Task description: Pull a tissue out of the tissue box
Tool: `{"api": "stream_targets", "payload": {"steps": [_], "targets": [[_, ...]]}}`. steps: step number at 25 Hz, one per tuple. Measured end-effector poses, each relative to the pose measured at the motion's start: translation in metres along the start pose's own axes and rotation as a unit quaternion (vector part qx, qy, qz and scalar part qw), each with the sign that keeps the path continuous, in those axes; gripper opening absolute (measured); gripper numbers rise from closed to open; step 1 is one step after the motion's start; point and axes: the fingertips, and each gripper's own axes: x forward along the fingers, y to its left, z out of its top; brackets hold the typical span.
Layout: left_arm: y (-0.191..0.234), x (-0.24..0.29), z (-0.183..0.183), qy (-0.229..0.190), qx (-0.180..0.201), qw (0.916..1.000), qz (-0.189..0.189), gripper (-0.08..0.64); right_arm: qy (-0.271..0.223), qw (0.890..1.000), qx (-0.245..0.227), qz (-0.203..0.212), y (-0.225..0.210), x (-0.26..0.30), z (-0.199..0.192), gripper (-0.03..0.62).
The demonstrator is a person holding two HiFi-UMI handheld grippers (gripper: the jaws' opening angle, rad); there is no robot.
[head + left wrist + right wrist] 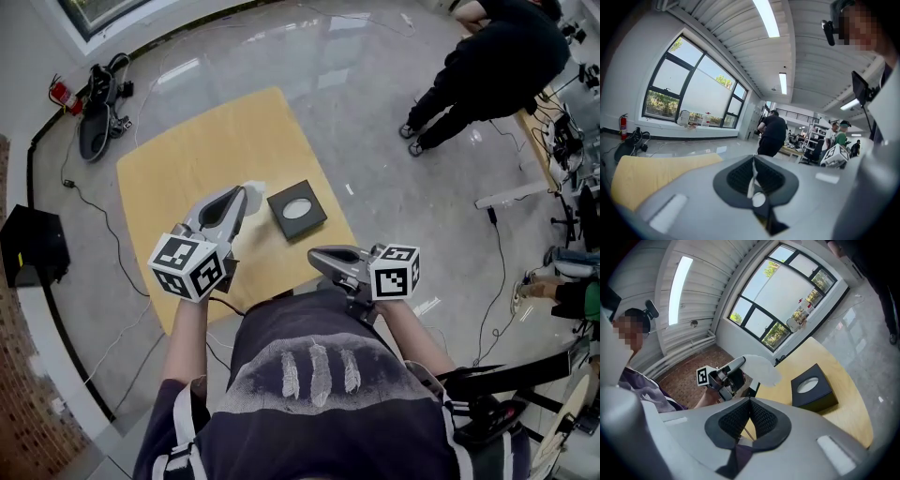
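Note:
A black tissue box (297, 210) with an oval white opening stands on the yellow table (197, 159); it also shows in the right gripper view (812, 389). My left gripper (251, 190) is raised left of the box and shut on a white tissue (255, 187). The tissue (762, 368) hangs free of the box from that gripper's tip (740, 361). In the left gripper view a thin white strip of tissue (752, 174) shows between the shut jaws. My right gripper (314, 253) hovers at the table's near edge, shut, with nothing in it (750, 401).
A person in black (487, 66) stands on the glossy floor beyond the table's far right. A black case (33, 246) and gear with a fire extinguisher (61, 94) lie at the left wall. Desks and cables (553, 141) fill the right side.

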Motion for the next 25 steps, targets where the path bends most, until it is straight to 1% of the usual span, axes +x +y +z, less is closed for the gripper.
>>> {"api": "stream_targets", "payload": {"steps": [7, 11, 14, 16, 20, 25], "targets": [[0.005, -0.012, -0.01, 0.0, -0.025, 0.9997, -0.007, 0.003, -0.036, 0.999, -0.031, -0.005, 0.025, 0.002, 0.015, -0.003], [-0.003, -0.009, -0.01, 0.003, -0.025, 0.9995, -0.016, 0.003, -0.05, 0.997, -0.057, -0.015, 0.031, -0.008, 0.022, -0.003], [-0.012, -0.009, -0.01, 0.008, -0.022, 0.9996, -0.017, 0.003, -0.057, 0.997, -0.058, -0.014, 0.029, -0.016, 0.024, -0.003], [-0.016, -0.009, -0.009, 0.014, -0.019, 0.9997, -0.009, 0.003, -0.06, 0.997, -0.054, -0.004, 0.028, -0.02, 0.025, -0.003], [-0.025, -0.008, -0.006, 0.021, -0.014, 0.9995, 0.02, 0.003, -0.056, 0.997, -0.04, 0.027, 0.021, -0.03, 0.027, -0.003], [-0.051, 0.001, -0.006, 0.034, -0.005, 0.9985, 0.042, 0.003, -0.065, 0.996, -0.022, 0.058, 0.006, -0.055, 0.034, -0.003]]}}
